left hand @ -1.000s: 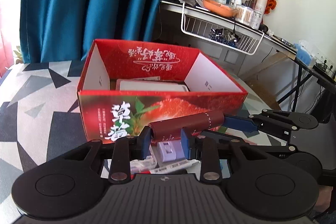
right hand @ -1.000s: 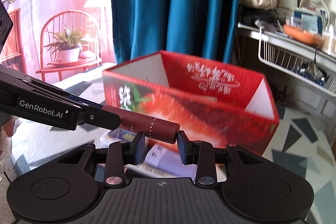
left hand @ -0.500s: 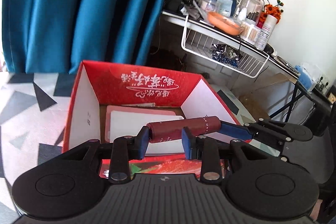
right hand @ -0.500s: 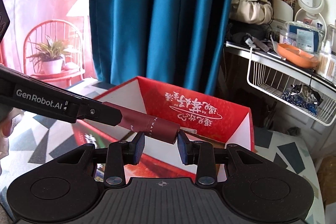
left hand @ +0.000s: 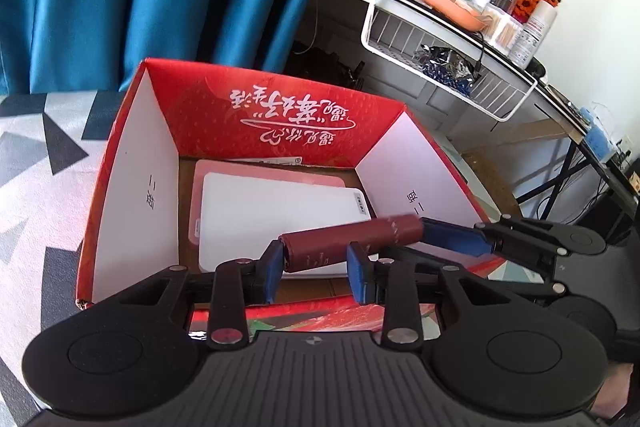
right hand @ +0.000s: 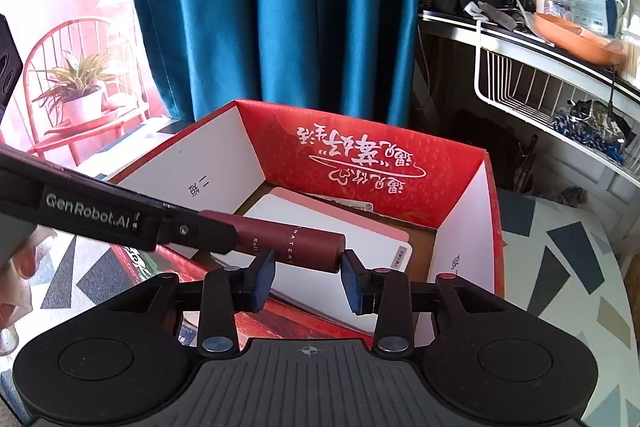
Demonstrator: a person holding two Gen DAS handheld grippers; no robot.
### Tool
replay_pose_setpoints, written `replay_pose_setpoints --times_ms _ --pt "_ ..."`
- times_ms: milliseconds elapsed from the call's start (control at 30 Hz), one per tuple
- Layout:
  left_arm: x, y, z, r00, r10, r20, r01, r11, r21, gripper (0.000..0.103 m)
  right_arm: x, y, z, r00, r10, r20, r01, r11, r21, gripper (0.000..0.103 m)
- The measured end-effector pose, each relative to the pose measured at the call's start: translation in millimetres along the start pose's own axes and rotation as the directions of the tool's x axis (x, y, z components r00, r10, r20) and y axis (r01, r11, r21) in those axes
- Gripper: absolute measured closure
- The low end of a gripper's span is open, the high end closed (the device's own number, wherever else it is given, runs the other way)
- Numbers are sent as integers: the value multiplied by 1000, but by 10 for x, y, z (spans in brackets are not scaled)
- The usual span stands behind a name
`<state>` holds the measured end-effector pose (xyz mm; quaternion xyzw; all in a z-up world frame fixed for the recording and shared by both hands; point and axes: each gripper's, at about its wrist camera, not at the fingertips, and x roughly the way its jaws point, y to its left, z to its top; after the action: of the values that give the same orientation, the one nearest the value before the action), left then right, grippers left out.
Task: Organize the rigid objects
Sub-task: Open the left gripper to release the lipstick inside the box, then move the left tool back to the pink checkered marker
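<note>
Dark red tube point(left hand: 352, 241) hangs over the open red box point(left hand: 280, 107), above the white flat packs point(left hand: 276, 219) inside. Left gripper point(left hand: 316, 269) and right gripper point(right hand: 308, 277) each grasp one end; right jaws have just been widening, tube between them.

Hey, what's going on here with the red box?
A person is working two handheld grippers. The left gripper and the right gripper both grip one dark red tube, holding it in the air over the open red box. The right gripper's jaws have just been opening a little, with the tube's end between them. A flat white case lies on the box floor.
</note>
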<state>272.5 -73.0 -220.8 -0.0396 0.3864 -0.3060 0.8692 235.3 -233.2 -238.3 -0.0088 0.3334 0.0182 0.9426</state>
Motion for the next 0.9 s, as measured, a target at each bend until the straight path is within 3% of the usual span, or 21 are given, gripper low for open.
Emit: replay_pose_setpoints --times_ms 133,267,333,367,400,433,467,667,900 --pt "-27 -45 8 999 42 4 -42 998 47 64 -31 -15 -23 1000 0 11 -1 1000 13 65" --pt "-139 -93 9 995 93 48 -98 990 103 52 -111 -31 -61 999 -25 41 23 998 52 44" --pt "-209 -111 15 992 98 74 -107 987 122 29 -157 -40 -84 998 -26 57 23 998 63 35" --pt "-242 -114 11 992 93 83 -103 986 129 23 -182 -43 -94 997 -33 66 29 997 66 23" --pt "-279 -119 7 991 95 93 -107 985 134 8 -205 -38 -110 996 -39 76 34 997 63 11" --pt "-320 -129 0 988 108 108 -122 983 136 0 -234 -34 -127 995 -50 91 45 997 57 5" --pt "-364 -144 -12 984 123 126 -140 980 139 0 -263 -24 -147 992 -66 107 61 997 50 1" --pt "-549 -107 -51 976 151 155 -169 980 109 0 -364 -60 -239 985 -118 125 107 990 88 0" --pt "-786 -35 -304 956 211 203 -234 967 100 0 -548 -135 -425 974 -134 182 102 979 175 0"
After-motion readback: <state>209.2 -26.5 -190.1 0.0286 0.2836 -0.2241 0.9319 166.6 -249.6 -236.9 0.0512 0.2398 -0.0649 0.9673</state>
